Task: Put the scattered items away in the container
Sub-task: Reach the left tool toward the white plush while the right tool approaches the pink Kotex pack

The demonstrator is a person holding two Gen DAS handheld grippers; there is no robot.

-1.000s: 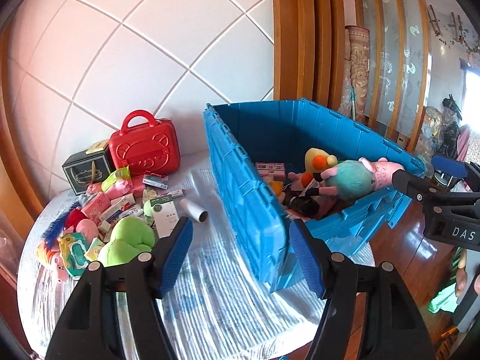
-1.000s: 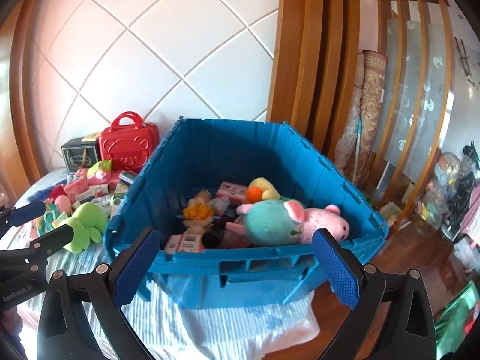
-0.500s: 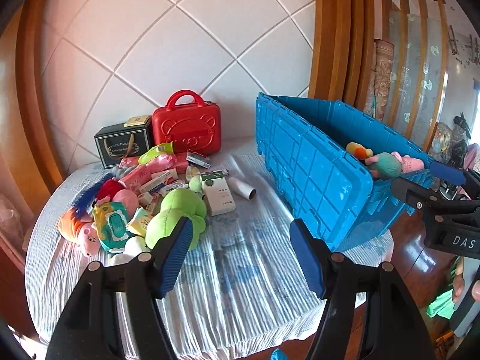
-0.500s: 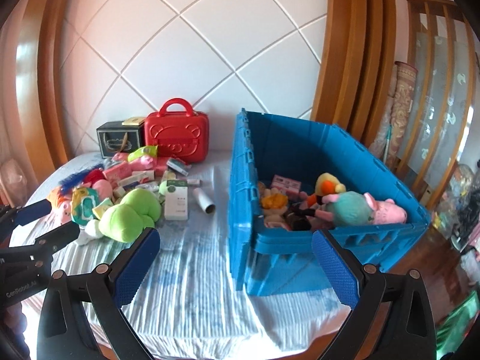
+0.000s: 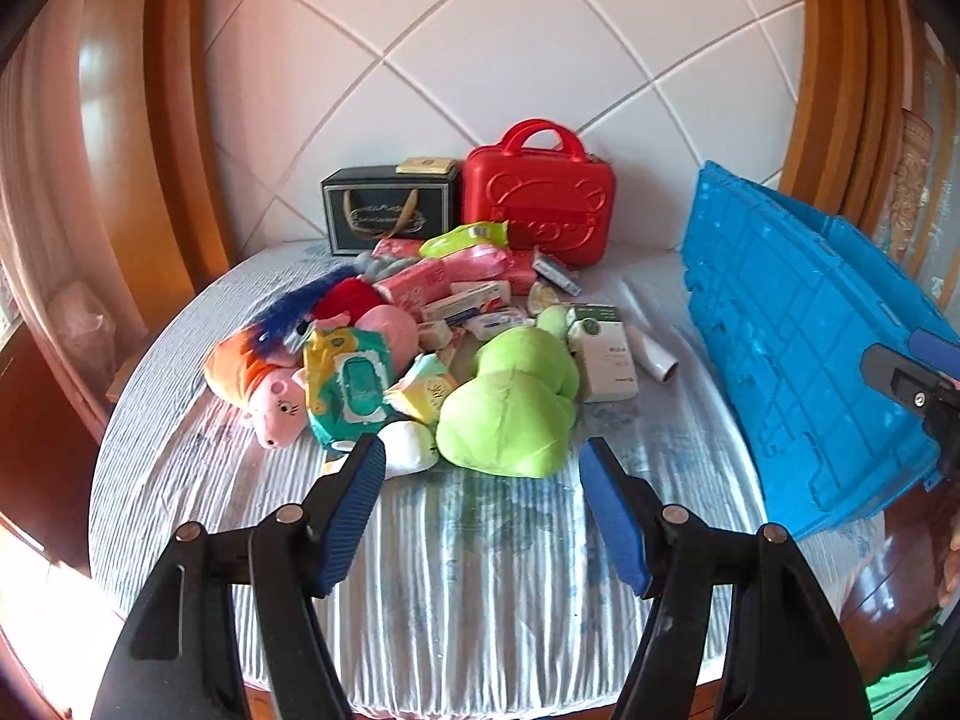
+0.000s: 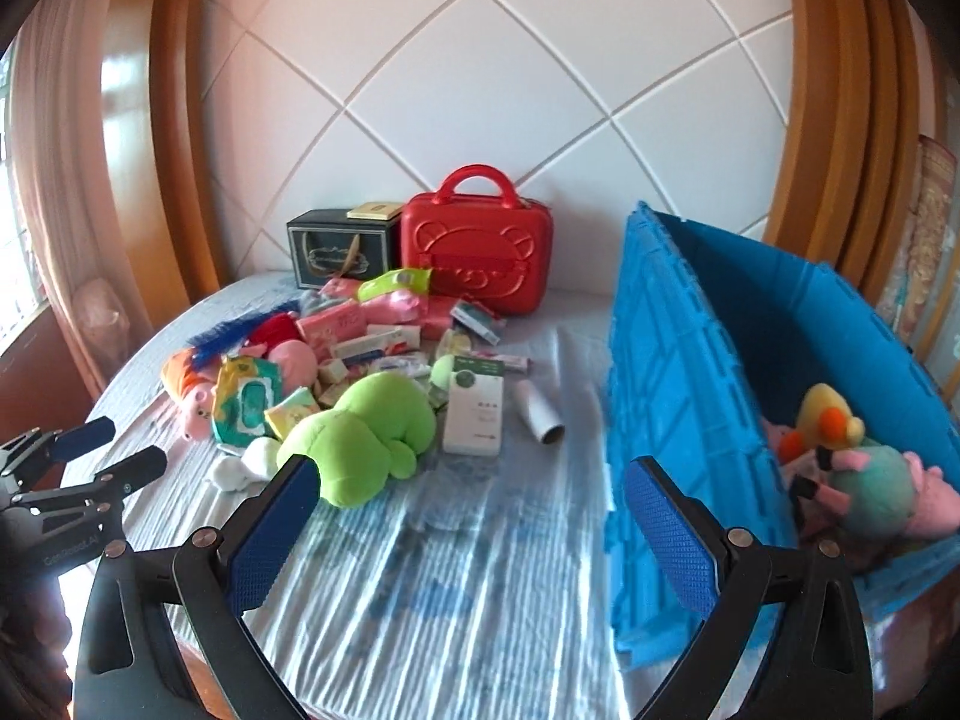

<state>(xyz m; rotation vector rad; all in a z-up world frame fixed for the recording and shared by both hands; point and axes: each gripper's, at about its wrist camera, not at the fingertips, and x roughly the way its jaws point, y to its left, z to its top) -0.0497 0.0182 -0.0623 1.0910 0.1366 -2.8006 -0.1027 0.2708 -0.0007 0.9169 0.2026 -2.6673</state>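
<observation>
The green plush toy, lain in the middle of the table with its long axis running away from the near edge, is faced directly by the empty, spread left gripper, the likewise spread, empty right gripper being judged farther, nearer the blue container.

Both grippers swing away from the blue container: the left gripper now faces the green plush, which lies just beyond its open fingers.

Both wrist views face table, share toy pile.
</observation>
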